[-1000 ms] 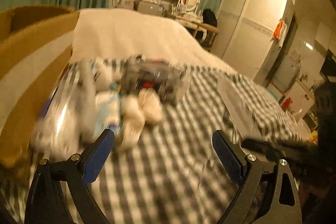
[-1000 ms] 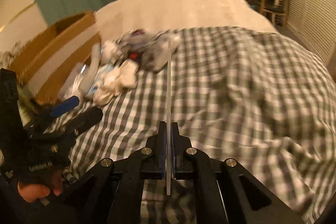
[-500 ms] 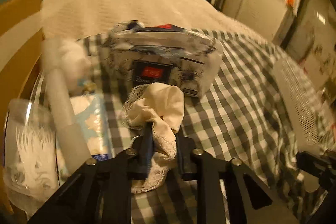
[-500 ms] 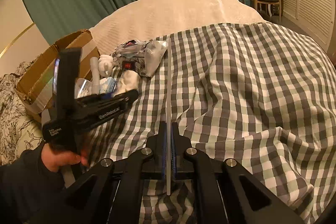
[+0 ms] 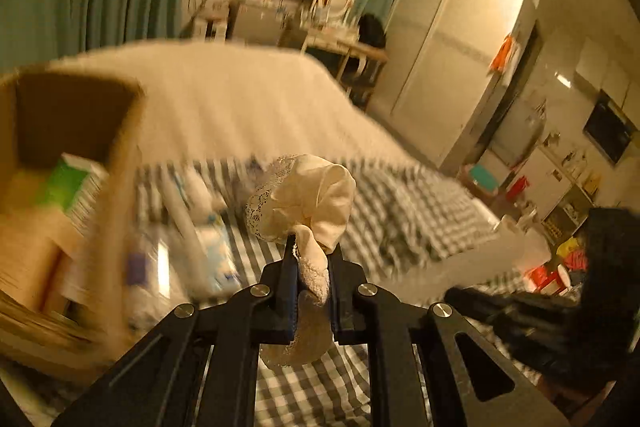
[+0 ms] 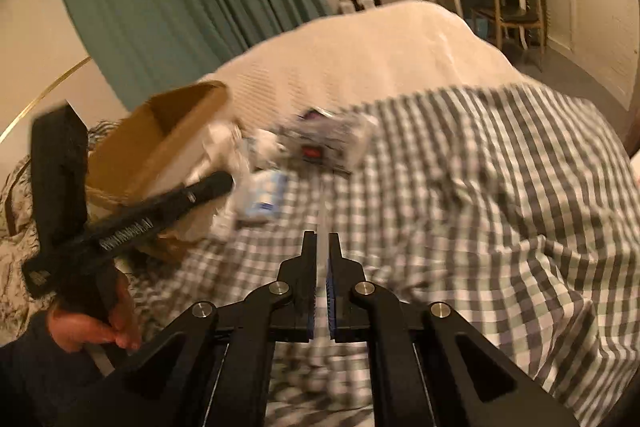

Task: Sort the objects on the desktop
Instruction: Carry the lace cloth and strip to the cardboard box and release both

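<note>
My left gripper (image 5: pixel 312 259) is shut on a cream lace-trimmed cloth (image 5: pixel 308 195) and holds it up above the checked blanket, right of an open cardboard box (image 5: pixel 76 155). My right gripper (image 6: pixel 322 247) is shut on a thin clear flat sheet (image 6: pixel 321 223), seen edge-on and pointing forward. In the right wrist view the left gripper (image 6: pixel 120 223) shows at the left in front of the box (image 6: pixel 160 139). A clear packet with a red label (image 6: pixel 324 143) and a blue-white pack (image 6: pixel 264 195) lie on the blanket beside the box.
The box holds a green-white carton (image 5: pixel 76 187). A white tube (image 5: pixel 180 211) and clear packets lie between box and cloth. The checked blanket (image 6: pixel 500 207) spreads right; a cream bedspread (image 6: pixel 380 55) lies beyond. A desk and wardrobe stand at the back.
My left gripper closed on the cream cloth and lifted it off the blanket toward the box. My right gripper stays shut on the sheet and shifted slightly.
</note>
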`<state>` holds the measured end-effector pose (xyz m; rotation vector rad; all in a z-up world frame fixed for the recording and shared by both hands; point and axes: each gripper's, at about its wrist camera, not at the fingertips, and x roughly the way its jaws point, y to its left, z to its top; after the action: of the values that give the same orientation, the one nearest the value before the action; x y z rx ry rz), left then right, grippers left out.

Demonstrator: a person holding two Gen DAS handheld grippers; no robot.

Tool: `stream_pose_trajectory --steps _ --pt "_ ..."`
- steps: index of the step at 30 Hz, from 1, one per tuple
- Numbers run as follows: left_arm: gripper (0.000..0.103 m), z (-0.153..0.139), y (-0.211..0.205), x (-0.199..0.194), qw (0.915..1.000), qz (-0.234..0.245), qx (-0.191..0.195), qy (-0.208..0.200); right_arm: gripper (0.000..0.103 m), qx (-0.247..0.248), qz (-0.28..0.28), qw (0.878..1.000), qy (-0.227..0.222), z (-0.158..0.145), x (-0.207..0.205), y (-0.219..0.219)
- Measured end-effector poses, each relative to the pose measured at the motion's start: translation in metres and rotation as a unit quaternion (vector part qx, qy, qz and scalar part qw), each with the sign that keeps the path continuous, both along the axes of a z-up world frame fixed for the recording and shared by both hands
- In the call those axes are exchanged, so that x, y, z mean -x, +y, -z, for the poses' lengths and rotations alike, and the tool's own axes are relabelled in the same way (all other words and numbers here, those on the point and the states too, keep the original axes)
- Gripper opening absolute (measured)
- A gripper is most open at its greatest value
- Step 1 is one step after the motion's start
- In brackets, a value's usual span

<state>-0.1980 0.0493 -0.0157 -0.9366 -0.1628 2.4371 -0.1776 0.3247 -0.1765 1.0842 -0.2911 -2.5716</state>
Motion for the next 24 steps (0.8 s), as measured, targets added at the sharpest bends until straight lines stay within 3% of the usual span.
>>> stream_pose_trajectory --steps 4,7,11,16,19,20,21,23,24 --pt "0.012 -0.05 -0.041 0.004 0.9988 -0.029 0.009 0.04 0.003 0.002 -0.03 0.999 0.025 -0.042 0.0 -0.044" --pt "0.012 -0.067 -0.079 0.011 0.9966 -0.059 0.03 0.049 0.003 -0.013 -0.058 0.998 0.036 -0.063 0.006 -0.08" --pt "0.012 -0.059 -0.136 0.021 0.993 -0.1 0.048 0.041 0.003 -0.01 -0.079 0.996 0.029 -0.064 0.018 -0.114" --pt "0.012 -0.029 -0.177 0.042 0.989 -0.139 0.049 -0.001 0.003 0.005 -0.109 0.994 0.023 -0.066 0.041 -0.16" --pt "0.032 -0.013 -0.185 0.046 0.9886 -0.136 0.062 -0.016 0.003 0.001 -0.11 0.994 0.026 -0.071 0.052 -0.178" --pt "0.05 -0.012 -0.179 0.044 0.9896 -0.125 0.07 -0.012 0.003 -0.003 -0.106 0.994 0.022 -0.069 0.054 -0.179" --pt "0.06 -0.01 -0.167 0.04 0.9909 -0.108 0.08 -0.005 0.004 -0.008 -0.102 0.995 0.017 -0.062 0.054 -0.177" --pt "0.097 -0.014 -0.154 0.029 0.9897 -0.1 0.101 0.012 0.018 -0.017 -0.092 0.996 0.003 -0.048 0.052 -0.168" --pt "0.099 -0.017 -0.151 0.018 0.9882 -0.107 0.106 0.028 0.022 -0.025 -0.082 0.996 -0.005 -0.038 0.049 -0.16"
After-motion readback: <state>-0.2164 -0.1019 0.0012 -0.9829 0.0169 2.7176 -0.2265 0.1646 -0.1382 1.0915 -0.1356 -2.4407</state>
